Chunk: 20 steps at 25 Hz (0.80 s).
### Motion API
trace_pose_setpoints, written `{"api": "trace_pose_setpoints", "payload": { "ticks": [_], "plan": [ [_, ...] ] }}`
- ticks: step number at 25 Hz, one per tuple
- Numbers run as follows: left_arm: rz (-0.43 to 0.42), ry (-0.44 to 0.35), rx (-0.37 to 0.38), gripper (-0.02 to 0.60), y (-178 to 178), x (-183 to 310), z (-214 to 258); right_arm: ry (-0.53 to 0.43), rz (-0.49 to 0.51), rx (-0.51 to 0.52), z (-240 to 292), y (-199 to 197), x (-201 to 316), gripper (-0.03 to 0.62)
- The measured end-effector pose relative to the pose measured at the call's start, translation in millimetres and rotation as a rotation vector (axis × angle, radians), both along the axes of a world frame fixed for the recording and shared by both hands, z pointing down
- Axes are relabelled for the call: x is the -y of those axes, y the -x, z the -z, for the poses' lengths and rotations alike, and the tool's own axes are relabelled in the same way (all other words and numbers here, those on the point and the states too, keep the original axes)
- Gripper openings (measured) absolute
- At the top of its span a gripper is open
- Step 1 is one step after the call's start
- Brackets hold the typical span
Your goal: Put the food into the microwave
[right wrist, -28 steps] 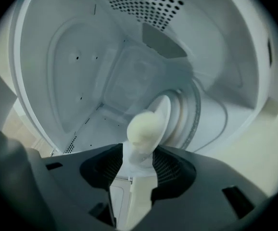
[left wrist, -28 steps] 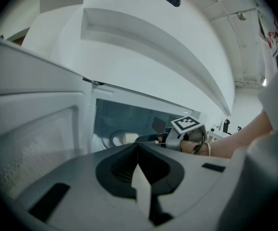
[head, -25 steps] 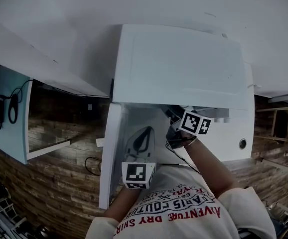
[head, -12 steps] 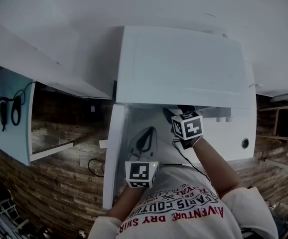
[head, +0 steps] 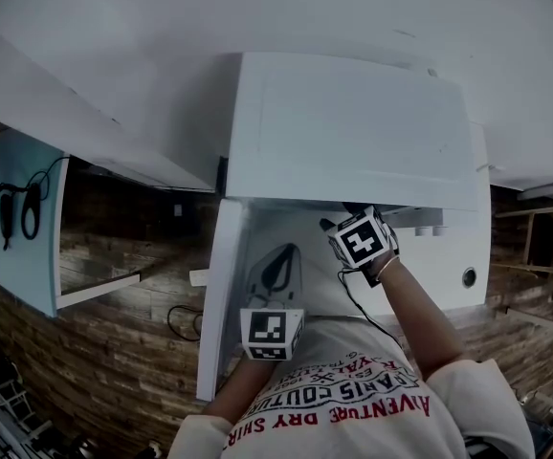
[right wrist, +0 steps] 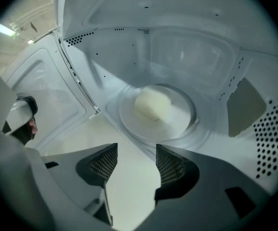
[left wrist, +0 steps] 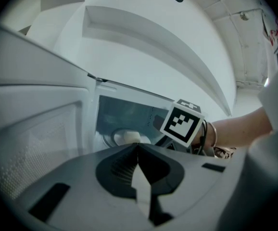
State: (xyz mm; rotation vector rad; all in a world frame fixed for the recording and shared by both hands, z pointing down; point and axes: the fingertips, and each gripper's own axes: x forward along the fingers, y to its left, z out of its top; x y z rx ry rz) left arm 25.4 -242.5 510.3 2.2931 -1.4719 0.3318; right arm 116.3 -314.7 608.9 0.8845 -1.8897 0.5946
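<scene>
The pale, cream-coloured round bun [right wrist: 152, 104] sits about the middle of the clear round glass turntable plate [right wrist: 184, 124] inside the white box-shaped microwave [head: 353, 127], so the placing looks done. The right gripper [right wrist: 136, 152] hangs at the near mouth of the cavity, pointing down toward the plate. Its jaws have just been opening and stand wide apart with nothing between them, the bun lying beyond their tips. The left gripper [left wrist: 138, 150] is nearer, beside the white microwave door [head: 217, 304] swung open at the left, its jaws pressed together on nothing. The bun looks light, soft and easily dented, with a dull surface unlikely to slip. Should it need shifting, a gentle pinch across its widest sides, low near the plate, would probably suit best.
</scene>
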Motion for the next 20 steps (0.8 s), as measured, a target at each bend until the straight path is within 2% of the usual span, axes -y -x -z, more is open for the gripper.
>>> {"api": "trace_pose_setpoints", "payload": {
  "ticks": [3,7,12,13,14,15,16,20],
  "plan": [
    [-0.003,-0.001,-0.004,0.006,-1.1,0.3,1.3,0.005,-0.008,-0.007,-1.4,-5.3,-3.4,0.256],
    [-0.007,-0.003,-0.001,0.006,-3.3,-0.1,1.0,0.002,-0.037,0.031,0.9,-6.4,-6.9,0.256],
    [-0.008,-0.008,0.005,0.006,-6.7,0.7,5.0,-0.047,-0.039,0.083,11.0,-1.1,-16.7,0.251],
    [-0.01,-0.009,0.006,0.006,-7.9,0.1,6.4,-0.065,-0.05,0.091,15.3,-1.6,-18.9,0.234],
    [-0.013,-0.011,0.007,0.006,-9.6,-0.8,7.9,-0.091,-0.073,0.099,21.1,-3.8,-20.1,0.174],
    [-0.019,-0.014,0.008,0.006,-11.8,-1.6,9.3,-0.121,-0.104,0.109,27.7,-6.9,-20.4,0.076],
    [-0.026,-0.019,0.01,0.006,-14.3,-2.3,10.6,-0.15,-0.135,0.121,34.7,-10.0,-20.6,0.031],
    [-0.04,-0.038,0.025,0.006,-22.1,-4.5,16.0,-0.223,-0.193,0.199,64.5,-14.3,-27.6,0.015]
  ]
}}
